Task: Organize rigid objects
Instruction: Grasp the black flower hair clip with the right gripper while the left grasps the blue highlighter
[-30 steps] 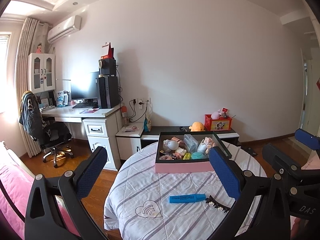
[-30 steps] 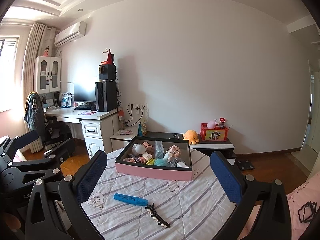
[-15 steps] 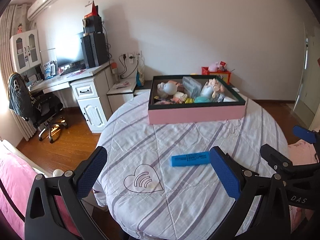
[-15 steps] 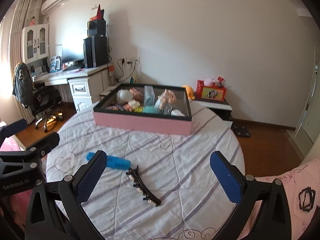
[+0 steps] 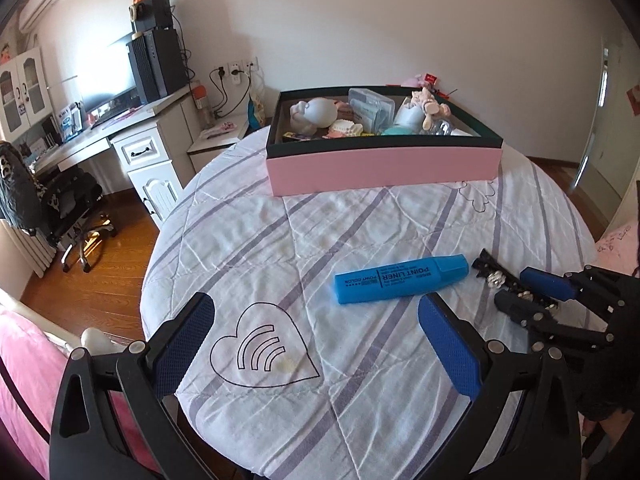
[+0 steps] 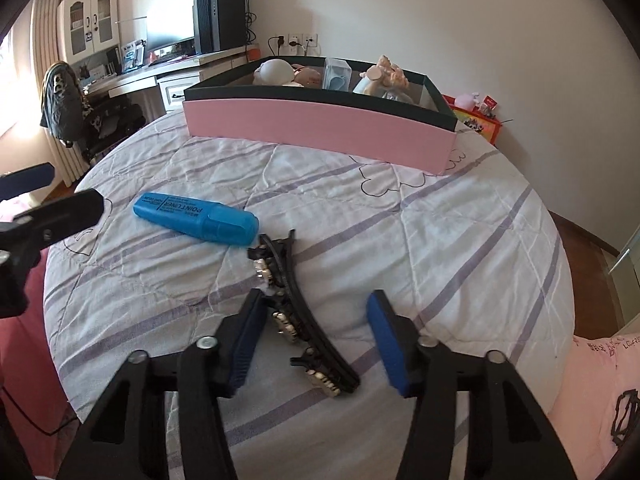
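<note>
Hair clip, black and jewelled, lies on the quilted table between my right gripper pads; its jaws have just been closing, the right pad not yet touching. Blue highlighter lies just left; my left gripper gapes empty

Blue highlighter reads "POINT LINER", "POINT COLOR".

- Left tongs hang open above a round desk under a striped quilt, over a stitched heart motif.
- A blue highlighter lies just beyond the right pad.
- Right tongs straddle a black hair clip at right.
- A pink box of trinkets sits at the far edge.
</note>
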A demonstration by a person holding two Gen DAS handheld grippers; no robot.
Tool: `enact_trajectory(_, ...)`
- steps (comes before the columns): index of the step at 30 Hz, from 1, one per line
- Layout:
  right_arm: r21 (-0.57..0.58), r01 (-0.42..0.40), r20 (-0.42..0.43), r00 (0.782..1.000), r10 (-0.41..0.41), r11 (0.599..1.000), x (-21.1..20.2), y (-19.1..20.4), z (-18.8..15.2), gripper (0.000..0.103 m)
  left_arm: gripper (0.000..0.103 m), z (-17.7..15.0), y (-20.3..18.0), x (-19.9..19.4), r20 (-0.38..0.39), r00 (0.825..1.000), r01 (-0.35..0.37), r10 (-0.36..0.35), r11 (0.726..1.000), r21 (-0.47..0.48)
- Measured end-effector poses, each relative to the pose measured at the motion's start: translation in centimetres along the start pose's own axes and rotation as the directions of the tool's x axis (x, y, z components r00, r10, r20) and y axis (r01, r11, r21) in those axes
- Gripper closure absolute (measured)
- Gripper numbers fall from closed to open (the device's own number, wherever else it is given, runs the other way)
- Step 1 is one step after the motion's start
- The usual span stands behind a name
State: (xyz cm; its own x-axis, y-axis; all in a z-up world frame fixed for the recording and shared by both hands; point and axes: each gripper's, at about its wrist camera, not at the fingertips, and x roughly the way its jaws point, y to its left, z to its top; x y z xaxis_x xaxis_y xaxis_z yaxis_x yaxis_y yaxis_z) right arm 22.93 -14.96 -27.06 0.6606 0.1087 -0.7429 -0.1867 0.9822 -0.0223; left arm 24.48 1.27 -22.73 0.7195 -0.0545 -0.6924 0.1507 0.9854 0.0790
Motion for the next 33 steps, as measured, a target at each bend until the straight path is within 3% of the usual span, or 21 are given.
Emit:
enact_trajectory(3,-0.027,-0.036,-0.009,0.999,0.035,0.999,0.3,0.5,0.7,0.084,0.0,0.1,0.3,1.1,-0.021,1.0,0.007,-0.007,1.0,-0.005)
enact_trajectory(9,-0.021,-0.084,-0.026,0.996,0.083,0.996,1.1,1.8,2.1,0.084,0.0,0.0,0.7,2.8,-0.046,0.998,0.032,-0.032,0.999,0.013)
enact_trajectory(16,-0.025,-0.081,-0.043,0.996,0.08,0.996,3.7,2.6,4.9,0.084,0.0,0.5,0.3,5.5,-0.082,0.995,0.067,-0.062,0.996,0.06)
enact_trajectory(24,-0.047,-0.101,-0.056,0.994,0.098,0.994,6.2,2.8,7.7,0.084,0.001,1.8,0.2,7.7,-0.114,0.99,0.088,-0.082,0.995,0.052)
enact_trajectory(27,-0.046,-0.083,-0.051,0.995,0.081,0.995,6.2,2.2,7.7,0.084,0.009,2.5,-0.7,8.2,-0.124,0.986,0.119,-0.108,0.989,0.083)
enact_trajectory(30,-0.025,-0.071,-0.042,0.997,0.07,0.997,5.7,1.0,7.2,0.084,0.026,3.3,-1.7,8.7,-0.129,0.983,0.147,-0.134,0.985,0.096)
enact_trajectory(32,-0.007,-0.065,-0.039,0.997,0.065,0.998,5.4,0.1,6.7,0.083,0.051,3.8,-2.5,8.8,-0.126,0.981,0.164,-0.15,0.981,0.102)
enact_trajectory(33,0.0,-0.066,-0.035,0.997,0.066,0.998,5.2,-0.3,6.5,0.083,0.057,4.0,-3.0,8.9,-0.126,0.98,0.167,-0.154,0.98,0.106)
